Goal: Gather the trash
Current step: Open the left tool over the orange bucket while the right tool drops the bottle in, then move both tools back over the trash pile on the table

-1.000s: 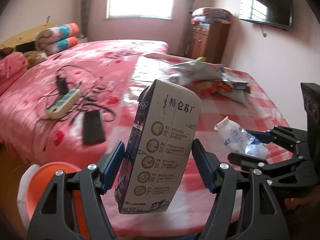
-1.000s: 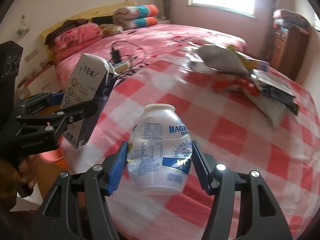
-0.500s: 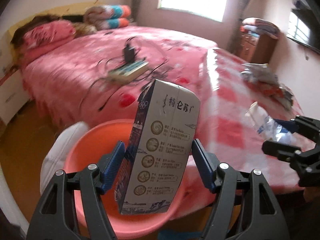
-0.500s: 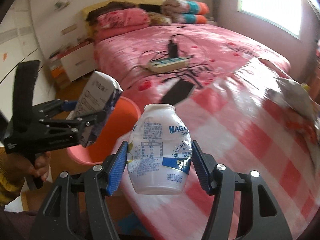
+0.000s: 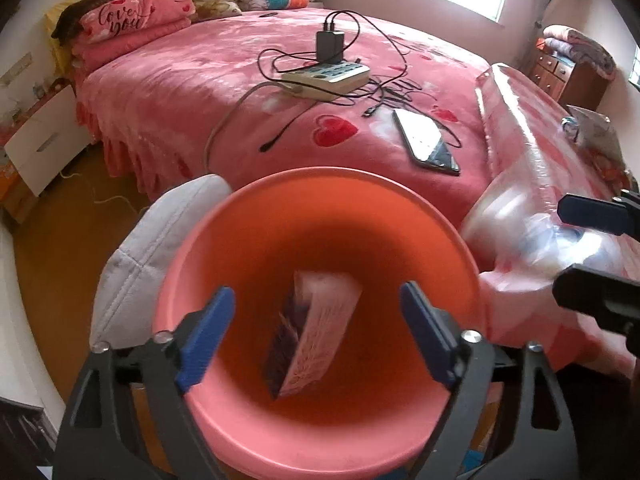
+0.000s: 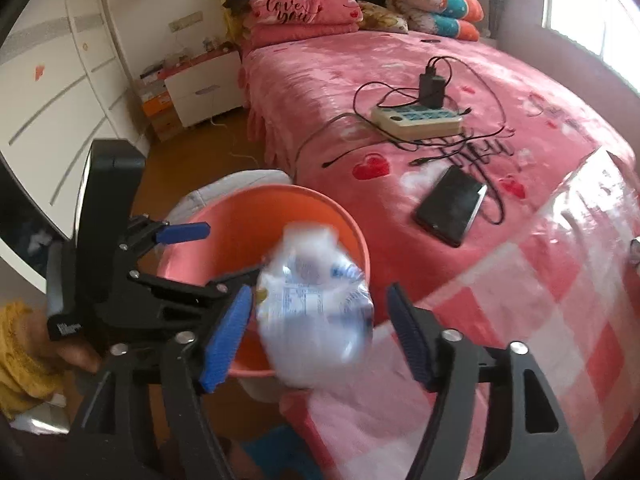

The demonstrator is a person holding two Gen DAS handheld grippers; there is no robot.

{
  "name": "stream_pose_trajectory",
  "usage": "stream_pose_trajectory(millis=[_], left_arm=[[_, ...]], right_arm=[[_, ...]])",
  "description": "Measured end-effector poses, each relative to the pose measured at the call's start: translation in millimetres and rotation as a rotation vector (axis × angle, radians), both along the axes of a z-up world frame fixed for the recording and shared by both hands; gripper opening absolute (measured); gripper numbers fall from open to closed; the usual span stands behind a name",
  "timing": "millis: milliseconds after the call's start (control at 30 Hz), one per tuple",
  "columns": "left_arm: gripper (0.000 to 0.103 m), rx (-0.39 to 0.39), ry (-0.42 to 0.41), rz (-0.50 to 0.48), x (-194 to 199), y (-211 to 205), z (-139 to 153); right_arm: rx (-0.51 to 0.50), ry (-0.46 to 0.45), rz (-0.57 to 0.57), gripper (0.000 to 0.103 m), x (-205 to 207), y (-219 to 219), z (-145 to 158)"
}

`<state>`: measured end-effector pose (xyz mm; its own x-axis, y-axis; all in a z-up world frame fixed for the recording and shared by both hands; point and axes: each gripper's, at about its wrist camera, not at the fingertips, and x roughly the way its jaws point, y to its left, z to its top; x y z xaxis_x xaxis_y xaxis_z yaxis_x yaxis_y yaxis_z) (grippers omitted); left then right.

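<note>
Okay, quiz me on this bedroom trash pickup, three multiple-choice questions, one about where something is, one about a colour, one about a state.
1. Where is the milk carton?
A. on the bed
B. inside the bin
C. on the floor

2. What colour is the bin?
A. orange-pink
B. blue
C. black

3. How is the phone screen?
A. lit
B. dark
C. covered by a cloth

Answers: 1 B, the carton shows within the bin's walls, clear of the left gripper, whose jaws are opening. 2 A, rim and walls are orange-pink. 3 B, the screen looks black on the bed.

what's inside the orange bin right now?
In the left wrist view, one milk carton, blurred and tilted, sits inside the orange bin, clear of the left gripper, whose jaws are opening. The carton covers part of the bin's bottom.
</note>
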<state>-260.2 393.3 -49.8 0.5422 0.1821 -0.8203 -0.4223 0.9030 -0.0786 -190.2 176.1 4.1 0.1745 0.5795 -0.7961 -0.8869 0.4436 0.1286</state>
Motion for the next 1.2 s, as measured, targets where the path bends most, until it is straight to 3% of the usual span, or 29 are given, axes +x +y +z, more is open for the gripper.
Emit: stream_pose_trajectory(millis=[500,667,900,1200], left_arm=[[0.089,0.061,-0.051,0.009,11,-6,13],[0.089,0.117,-0.052,-0.043,20,-29,29],[0.089,0.076,-0.054,-0.066,36,-54,47],[0.089,0.093,-0.085,-0.206,76,-115,84]], right_arm=[[0.151,-0.008,-0.289,0.088,36,-81,14],[0.205,0.02,-0.376,0.089,50,-117,14],[0.269,0.042,-0.463,0.089,63,-169,16],[0.347,0.071,-0.601,0.09,84,-238,16]])
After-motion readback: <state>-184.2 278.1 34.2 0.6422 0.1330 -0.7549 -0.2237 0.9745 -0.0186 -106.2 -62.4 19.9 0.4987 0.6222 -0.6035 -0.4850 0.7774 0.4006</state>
